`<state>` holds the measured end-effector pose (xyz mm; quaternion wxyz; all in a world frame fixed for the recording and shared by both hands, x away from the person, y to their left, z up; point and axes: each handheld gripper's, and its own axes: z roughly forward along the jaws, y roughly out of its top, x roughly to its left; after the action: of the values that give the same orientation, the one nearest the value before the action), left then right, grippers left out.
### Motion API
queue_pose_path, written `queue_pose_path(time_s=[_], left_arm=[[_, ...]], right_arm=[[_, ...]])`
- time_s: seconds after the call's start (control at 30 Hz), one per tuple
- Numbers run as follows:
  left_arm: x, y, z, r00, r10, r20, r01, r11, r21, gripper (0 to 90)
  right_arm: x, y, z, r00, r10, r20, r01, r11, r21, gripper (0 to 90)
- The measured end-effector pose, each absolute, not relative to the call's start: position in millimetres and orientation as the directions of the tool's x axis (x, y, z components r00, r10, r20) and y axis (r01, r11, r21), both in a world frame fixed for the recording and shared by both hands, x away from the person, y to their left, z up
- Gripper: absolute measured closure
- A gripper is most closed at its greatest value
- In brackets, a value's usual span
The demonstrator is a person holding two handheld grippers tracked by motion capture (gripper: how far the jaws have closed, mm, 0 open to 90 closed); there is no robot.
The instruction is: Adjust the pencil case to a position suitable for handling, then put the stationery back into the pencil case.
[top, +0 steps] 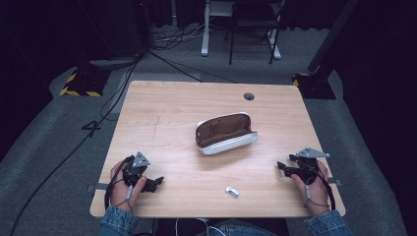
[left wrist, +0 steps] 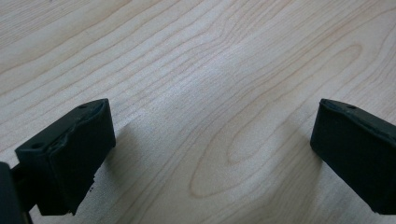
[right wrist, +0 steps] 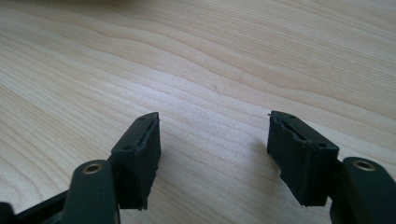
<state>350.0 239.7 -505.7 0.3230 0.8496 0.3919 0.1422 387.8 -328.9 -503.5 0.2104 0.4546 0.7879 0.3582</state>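
Note:
An open white pouch (top: 225, 133) with a brown lining lies at the middle of the wooden table (top: 172, 108). A small white and dark object (top: 232, 191) rests near the front edge, right of centre. My left gripper (top: 156, 183) rests on the table at the front left, held in a hand, jaws open with bare wood between them (left wrist: 212, 154). My right gripper (top: 282, 167) sits at the front right, also open over bare wood (right wrist: 215, 144). Both are well apart from the pouch.
A round cable hole (top: 249, 96) sits near the table's far edge. Beyond the table are cables on the grey floor (top: 64, 147), a dark stand base with yellow-black tape (top: 81, 83) at left, another (top: 314, 81) at right, and a chair (top: 253, 24).

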Motion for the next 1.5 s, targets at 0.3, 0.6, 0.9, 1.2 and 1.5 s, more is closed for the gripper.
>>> queue_pose_path(time_s=[0.3,0.6,0.9,1.2,1.5], left_arm=[[350.1,239.8,-505.7,0.653,0.757,-0.01,0.573,-0.486,0.66,0.4],[350.6,239.8,-505.6,0.655,0.755,-0.008,0.571,-0.488,0.66,0.1],[350.8,237.9,-506.3,0.648,0.761,-0.02,0.578,-0.475,0.664,0.0],[352.0,236.2,-505.9,0.65,0.76,-0.015,0.576,-0.479,0.662,0.0],[352.5,235.4,-505.9,0.654,0.756,-0.022,0.577,-0.48,0.66,0.1]], right_arm=[[387.6,-329.4,-503.9,-0.496,0.868,-0.007,0.57,0.332,0.751,26.3],[385.6,-328.6,-504.0,-0.464,0.886,-0.009,0.585,0.314,0.748,24.5],[380.3,-332.7,-503.9,-0.462,0.887,-0.006,0.587,0.31,0.748,24.6],[374.2,-336.5,-503.4,-0.457,0.889,-0.002,0.581,0.3,0.757,38.2],[363.1,-326.0,-493.0,-0.5,0.866,-0.001,0.565,0.327,0.758,39.1]])
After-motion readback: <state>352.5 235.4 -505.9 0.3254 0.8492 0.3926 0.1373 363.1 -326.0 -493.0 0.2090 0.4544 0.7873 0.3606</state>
